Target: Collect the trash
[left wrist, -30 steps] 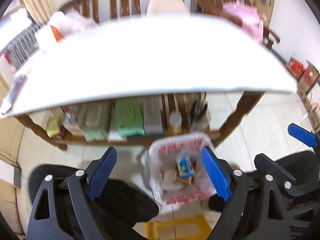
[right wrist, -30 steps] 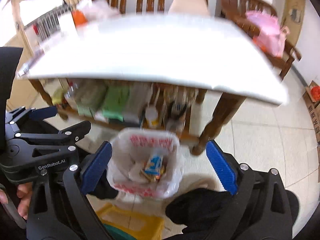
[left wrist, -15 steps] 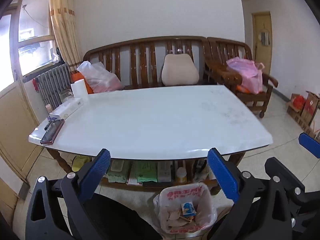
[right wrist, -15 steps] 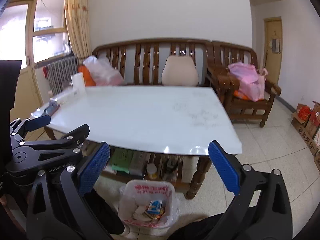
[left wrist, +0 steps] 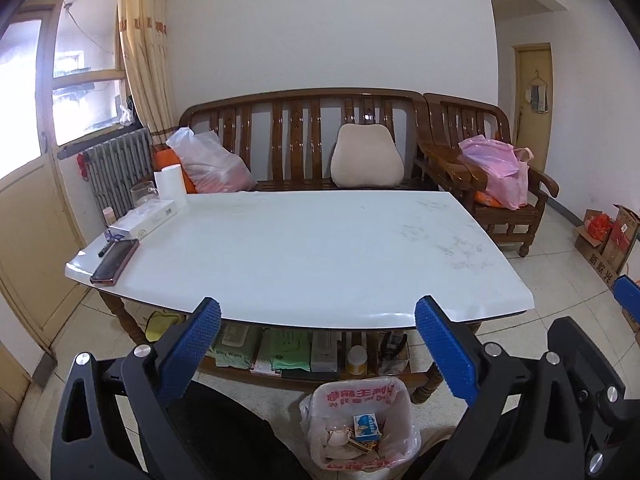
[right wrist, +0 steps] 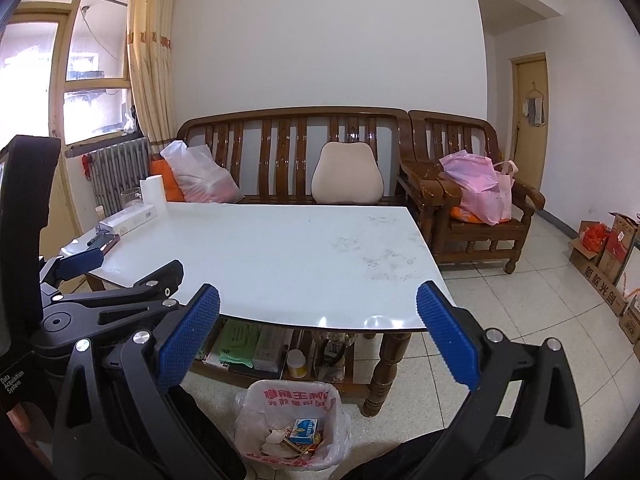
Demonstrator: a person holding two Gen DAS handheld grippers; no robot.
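Observation:
A trash bin lined with a white plastic bag stands on the floor in front of the table; it also shows in the right wrist view. Inside lie a small blue box and crumpled scraps. My left gripper is open and empty, held above the table's near edge. My right gripper is open and empty, beside the left one, above the near edge too. The white table top carries no loose trash in its middle.
A phone, a pen, a white box, a paper roll and a glass sit at the table's left end. A shelf under the table holds packets and jars. A wooden bench with bags stands behind. Cardboard boxes stand right.
Both grippers have risen and tilted up, from looking down at the bin to looking level across the table top. Both stay open and empty.

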